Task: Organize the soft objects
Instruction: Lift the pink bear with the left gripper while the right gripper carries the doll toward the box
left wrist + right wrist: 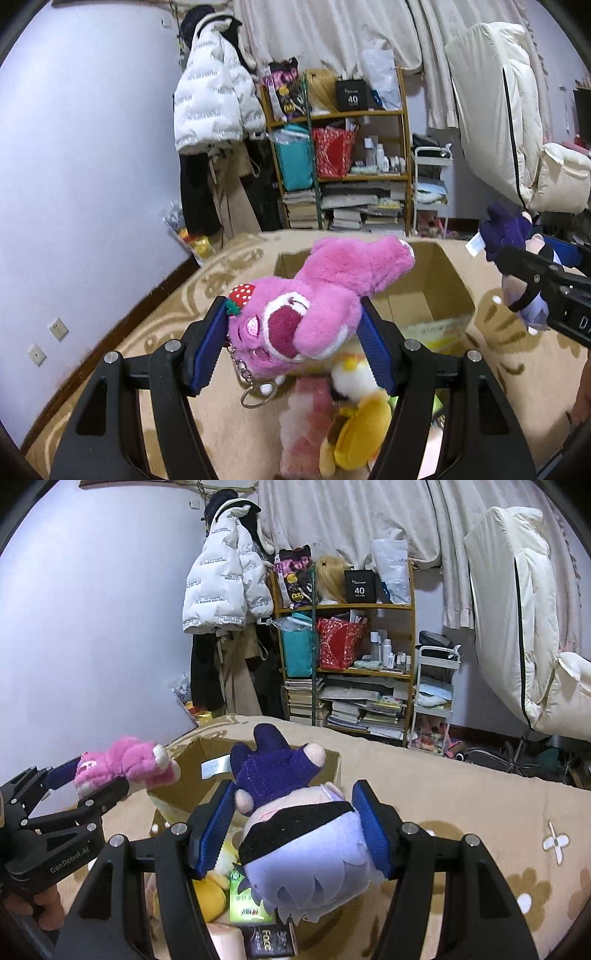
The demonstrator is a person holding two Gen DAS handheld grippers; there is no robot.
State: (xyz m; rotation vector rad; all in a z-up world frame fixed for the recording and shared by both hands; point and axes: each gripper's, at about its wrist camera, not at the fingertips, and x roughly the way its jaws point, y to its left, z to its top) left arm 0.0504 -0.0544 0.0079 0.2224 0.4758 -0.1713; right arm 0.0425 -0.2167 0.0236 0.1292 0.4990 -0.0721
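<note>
Pink bear [310,299] and doll [303,842] hide box [436,280] interior, each gripper-clamped.

Both wrist views close, facing shared shelf [340,155]

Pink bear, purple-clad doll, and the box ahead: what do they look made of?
Pink bear: long fluffy synthetic plush, matte, with a metal keychain that glints. Doll: smoother short-pile fabric, felt-like cut hair tips, purple clothes with visible stitching. Box: plain brown cardboard, dull, open flaps. Fillings can't be seen.
</note>
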